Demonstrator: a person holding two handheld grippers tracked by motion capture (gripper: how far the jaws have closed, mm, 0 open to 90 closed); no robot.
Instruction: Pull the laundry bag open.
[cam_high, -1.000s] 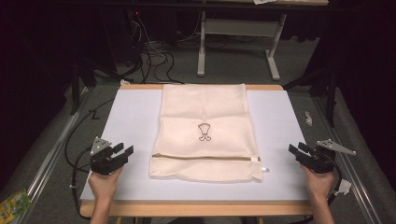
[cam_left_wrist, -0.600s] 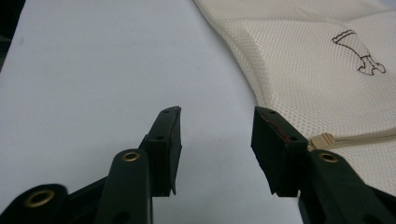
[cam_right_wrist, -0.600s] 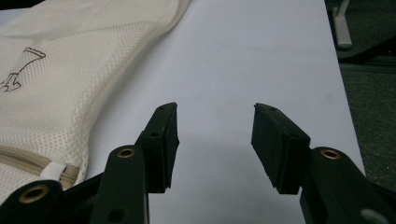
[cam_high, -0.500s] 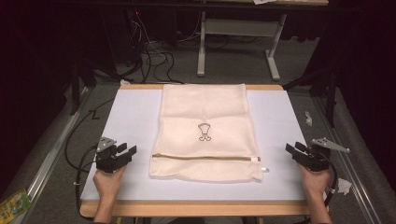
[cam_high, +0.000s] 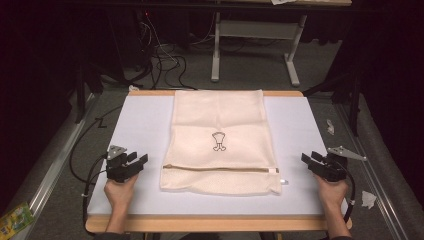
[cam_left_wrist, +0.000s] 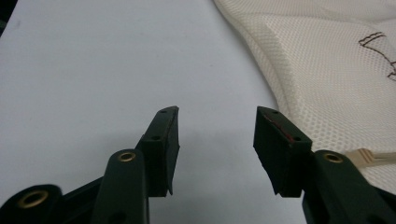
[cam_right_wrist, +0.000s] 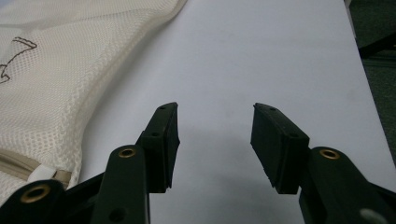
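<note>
While laid flat along the middle of the bench (cam_high: 140, 130), mesh bag (cam_high: 220, 135) noted cream in colour, long side running away from the person, small dark emblem (cam_high: 218, 141) near its centre, zip (cam_high: 220, 169) running across the near end with white tab (cam_high: 273, 171) at the right-hand end.

Left claw (cam_high: 135, 162) seen in high view at near left of bench, beside the bag's left edge but apart from it. Held in left hand (cam_high: 119, 190), forearm entering from the bottom edge, wrist roughly straight, claw pointed forward and slightly inward toward the bag. Jaws parted, having just been opening; nothing between them. Confirmed in left gripper view: left claw (cam_left_wrist: 217, 133) low over bare white surface, mesh bag (cam_left_wrist: 327, 74) off to the right, zip end close beside the right jaw, contact not determinable.

Right claw (cam_high: 312, 161) seen at near right of bench, clear of the bag's right edge. Held in right hand (cam_high: 332, 192), forearm rising from bottom edge, claw angled inward toward the zip tab. Jaws spread wide, empty. Confirmed in right gripper view: right claw (cam_right_wrist: 215, 133) over bare white surface, mesh bag (cam_right_wrist: 60, 74) lying to the left, zip tab near the left jaw, not touching.
</note>
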